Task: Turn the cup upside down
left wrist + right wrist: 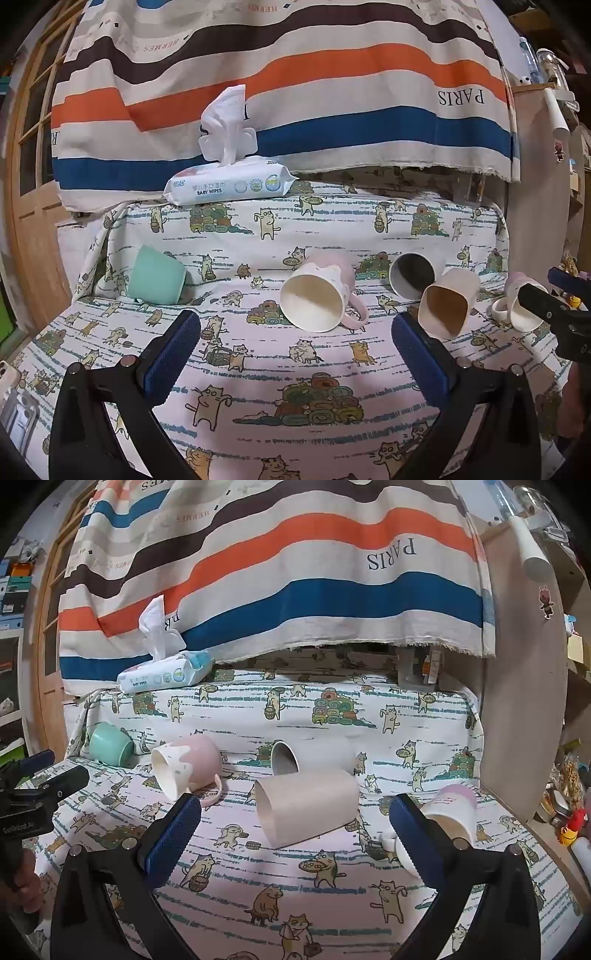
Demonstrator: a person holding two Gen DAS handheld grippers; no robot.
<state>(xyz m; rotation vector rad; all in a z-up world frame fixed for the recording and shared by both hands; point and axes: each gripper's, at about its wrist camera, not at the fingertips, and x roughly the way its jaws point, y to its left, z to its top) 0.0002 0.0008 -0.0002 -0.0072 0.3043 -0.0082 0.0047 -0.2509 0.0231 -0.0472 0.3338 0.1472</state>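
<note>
Several cups lie on their sides on the cat-print cloth. In the left wrist view: a mint cup (157,277) at far left, a pink-and-white mug (319,293) in the middle, a grey cup (412,275), a beige cup (448,306), and a pink-topped mug (521,302) at right. My left gripper (295,328) is open and empty, short of the pink mug. In the right wrist view my right gripper (293,812) is open and empty, with the beige cup (306,806) lying just ahead between the fingers, untouched. The pink-topped mug (448,810) lies behind the right finger.
A pack of baby wipes (231,182) sits on the raised back ledge under a striped hanging cloth (295,74). A wooden panel (524,701) bounds the right side. A phone (11,402) lies at the near left. The left gripper shows at the right view's left edge (44,786).
</note>
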